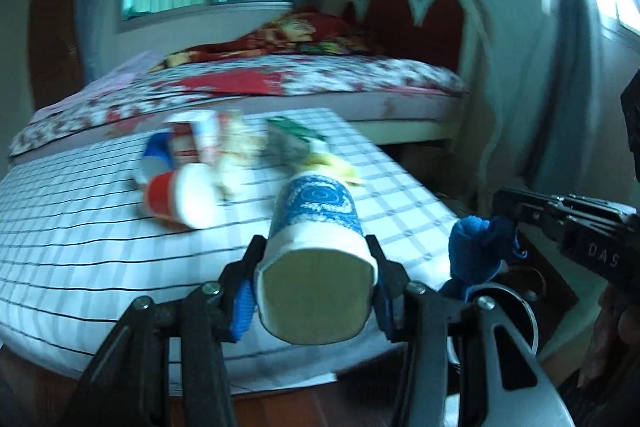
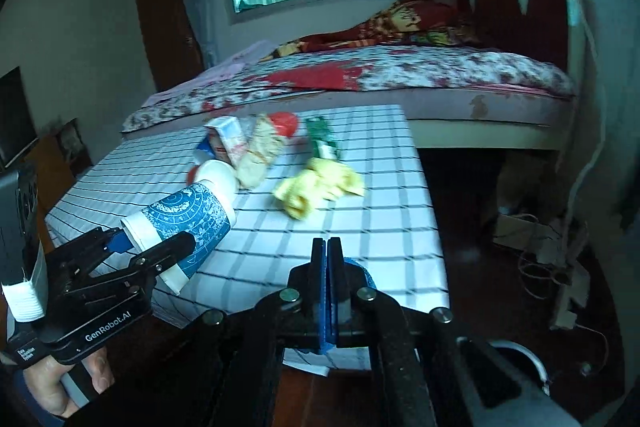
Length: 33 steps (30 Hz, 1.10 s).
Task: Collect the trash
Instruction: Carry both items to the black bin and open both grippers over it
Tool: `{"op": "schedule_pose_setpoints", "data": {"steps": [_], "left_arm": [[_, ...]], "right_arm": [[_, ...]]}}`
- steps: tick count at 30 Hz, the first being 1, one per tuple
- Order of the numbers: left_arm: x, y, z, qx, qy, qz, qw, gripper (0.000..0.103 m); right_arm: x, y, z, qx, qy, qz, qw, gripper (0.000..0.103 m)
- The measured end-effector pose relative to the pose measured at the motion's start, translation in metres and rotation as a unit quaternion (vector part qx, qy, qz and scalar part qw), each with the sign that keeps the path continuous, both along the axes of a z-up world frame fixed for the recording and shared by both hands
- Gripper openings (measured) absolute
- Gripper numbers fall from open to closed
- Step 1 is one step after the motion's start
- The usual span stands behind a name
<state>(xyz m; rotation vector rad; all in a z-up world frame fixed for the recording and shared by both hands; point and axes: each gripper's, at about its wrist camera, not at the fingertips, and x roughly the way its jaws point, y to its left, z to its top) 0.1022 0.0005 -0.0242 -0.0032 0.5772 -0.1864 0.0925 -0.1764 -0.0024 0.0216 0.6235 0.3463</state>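
The left gripper (image 1: pixel 316 269) pinches the blue paper cup (image 1: pixel 316 227) in its jaws, lying sideways above the table (image 1: pixel 80 227). The right gripper (image 2: pixel 327 251), jaws pressed together, points at the yellow wrapper (image 2: pixel 316 189).

Your left camera sits low at the near edge of the white checked cloth counter (image 1: pixel 80 227), looking toward the flowery bed (image 1: pixel 280 83). Your right camera looks the same way from farther right; both show them.
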Motion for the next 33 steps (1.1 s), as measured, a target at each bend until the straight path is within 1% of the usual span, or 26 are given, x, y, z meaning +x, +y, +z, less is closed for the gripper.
{"op": "schedule_pose_setpoints", "data": {"steps": [2,5,7,9,11,12,14,15,16,17,18,19,20,22,23,24,25,26,27,28,30,31,33], "left_arm": [[-0.005,-0.025,-0.003,0.002,0.004,-0.035,0.9994,0.049],[-0.013,-0.063,-0.010,0.004,0.014,-0.087,0.9961,0.049],[-0.015,-0.091,-0.015,0.008,0.022,-0.119,0.9926,0.049],[-0.018,-0.115,-0.024,0.012,0.033,-0.149,0.9882,0.049],[-0.018,-0.132,-0.035,0.018,0.046,-0.165,0.9850,0.049],[-0.018,-0.138,-0.042,0.022,0.055,-0.171,0.9835,0.049],[-0.019,-0.147,-0.049,0.030,0.062,-0.179,0.9814,0.049],[-0.019,-0.153,-0.055,0.035,0.070,-0.186,0.9794,0.050],[-0.019,-0.159,-0.060,0.038,0.075,-0.191,0.9779,0.051],[-0.018,-0.165,-0.064,0.039,0.079,-0.197,0.9766,0.053],[-0.018,-0.172,-0.069,0.040,0.083,-0.202,0.9750,0.054],[-0.018,-0.177,-0.073,0.038,0.089,-0.209,0.9732,0.056],[-0.016,-0.186,-0.080,0.032,0.099,-0.219,0.9702,0.067],[-0.016,-0.204,-0.097,0.032,0.116,-0.233,0.9651,0.072],[-0.013,-0.212,-0.106,0.035,0.128,-0.241,0.9615,0.086],[-0.010,-0.221,-0.121,0.043,0.148,-0.241,0.9582,0.103],[-0.006,-0.226,-0.130,0.053,0.166,-0.233,0.9568,0.102],[-0.004,-0.229,-0.137,0.060,0.183,-0.223,0.9556,0.102],[-0.004,-0.227,-0.138,0.061,0.191,-0.215,0.9558,0.102],[-0.007,-0.223,-0.135,0.062,0.188,-0.205,0.9586,0.102],[-0.013,-0.212,-0.120,0.066,0.169,-0.190,0.9649,0.102],[-0.017,-0.206,-0.112,0.073,0.159,-0.180,0.9678,0.102],[-0.014,-0.196,-0.098,0.077,0.142,-0.168,0.9724,0.102]], "right_arm": [[-0.008,-0.027,-0.006,-0.006,0.010,-0.024,1.000,0.001],[-0.013,-0.062,-0.018,-0.015,0.030,-0.052,0.998,0.001],[-0.014,-0.077,-0.027,-0.015,0.044,-0.060,0.997,0.001],[-0.012,-0.094,-0.043,-0.022,0.064,-0.069,0.995,0.001],[-0.007,-0.112,-0.064,-0.021,0.095,-0.071,0.993,0.001],[-0.006,-0.123,-0.077,-0.024,0.107,-0.088,0.990,0.001],[-0.005,-0.141,-0.094,-0.010,0.133,-0.105,0.985,0.001],[-0.004,-0.146,-0.102,-0.020,0.150,-0.116,0.982,0.002],[-0.003,-0.151,-0.110,-0.041,0.162,-0.134,0.977,0.007],[-0.004,-0.156,-0.114,-0.046,0.166,-0.141,0.975,0.025],[-0.005,-0.165,-0.118,-0.052,0.171,-0.155,0.972,0.036],[-0.006,-0.173,-0.121,-0.059,0.175,-0.173,0.968,0.050],[-0.008,-0.187,-0.125,-0.063,0.181,-0.201,0.961,0.051],[-0.010,-0.204,-0.131,-0.066,0.196,-0.228,0.952,0.051],[-0.011,-0.210,-0.135,-0.067,0.201,-0.231,0.950,0.051],[-0.013,-0.214,-0.138,-0.069,0.207,-0.235,0.947,0.052],[-0.016,-0.218,-0.142,-0.073,0.216,-0.242,0.943,0.052],[-0.019,-0.219,-0.144,-0.074,0.219,-0.241,0.943,0.052],[-0.022,-0.219,-0.143,-0.076,0.218,-0.240,0.943,0.052],[-0.024,-0.220,-0.142,-0.081,0.216,-0.241,0.943,0.054],[-0.026,-0.218,-0.139,-0.080,0.210,-0.242,0.944,0.062],[-0.026,-0.218,-0.137,-0.080,0.207,-0.242,0.944,0.069],[-0.026,-0.212,-0.134,-0.082,0.202,-0.241,0.946,0.077]]}}
